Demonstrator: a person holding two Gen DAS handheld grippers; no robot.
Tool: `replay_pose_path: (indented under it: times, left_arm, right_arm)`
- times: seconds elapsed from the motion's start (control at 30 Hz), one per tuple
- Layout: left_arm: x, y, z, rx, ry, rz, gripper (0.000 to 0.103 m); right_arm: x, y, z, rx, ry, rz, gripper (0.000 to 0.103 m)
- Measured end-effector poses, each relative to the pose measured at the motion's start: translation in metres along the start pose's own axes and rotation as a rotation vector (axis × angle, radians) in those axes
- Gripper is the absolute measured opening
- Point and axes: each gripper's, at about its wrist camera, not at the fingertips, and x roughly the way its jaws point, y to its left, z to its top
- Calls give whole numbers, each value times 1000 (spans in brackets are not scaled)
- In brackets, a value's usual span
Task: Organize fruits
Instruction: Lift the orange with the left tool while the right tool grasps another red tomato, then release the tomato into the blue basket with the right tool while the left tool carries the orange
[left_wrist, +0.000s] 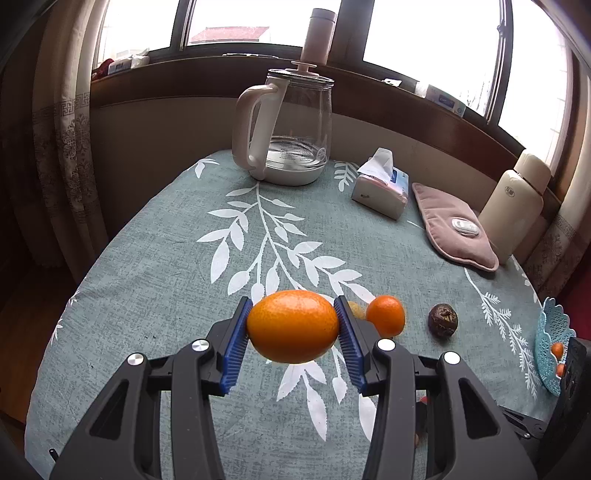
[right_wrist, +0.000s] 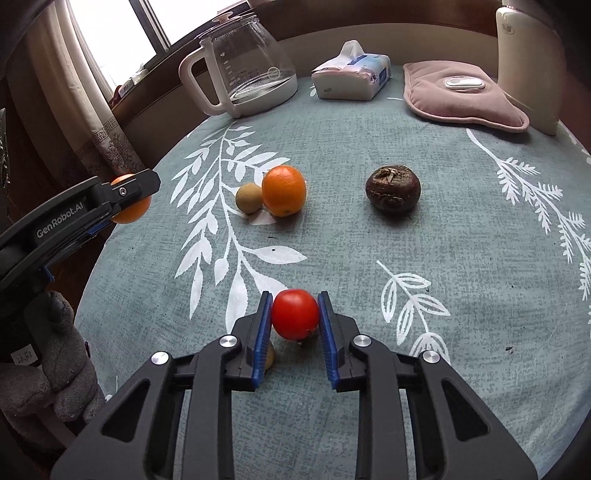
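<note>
Now left hand-held gripper (left_wrist: 292, 326) clamps orange (left_wrist: 292, 326); right hand-held gripper (right_wrist: 295, 315) clamps tomato (right_wrist: 295, 314).

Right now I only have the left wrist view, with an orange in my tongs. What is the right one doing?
Observer: The right tongs are shut on a red tomato low over the tablecloth.
Operator: Anything hidden near that tomato?
Observer: A small tan fruit sits partly behind the left pad of the right tongs.
Operator: What is the yellowish thing behind my right finger?
Observer: A small round tan fruit, touching the loose orange.
Operator: And the dark ball?
Observer: A brown water chestnut, standing apart from them.
</note>
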Motion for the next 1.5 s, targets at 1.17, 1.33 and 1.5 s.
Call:
replay_pose_path:
  times: [1.17, 1.33, 1.5]
  left_arm:
    - [5, -49, -23, 94, 56, -84, 46]
    - [7, -55, -24, 104, 61, -89, 46]
    - [7, -63, -24, 116, 61, -91, 46]
  right_arm:
    - [-159, -183, -11, 339, -313, -302, 26]
    - [-164, -204, -15, 378, -313, -334, 26]
    - [-164, -220, -19, 430, -305, -320, 27]
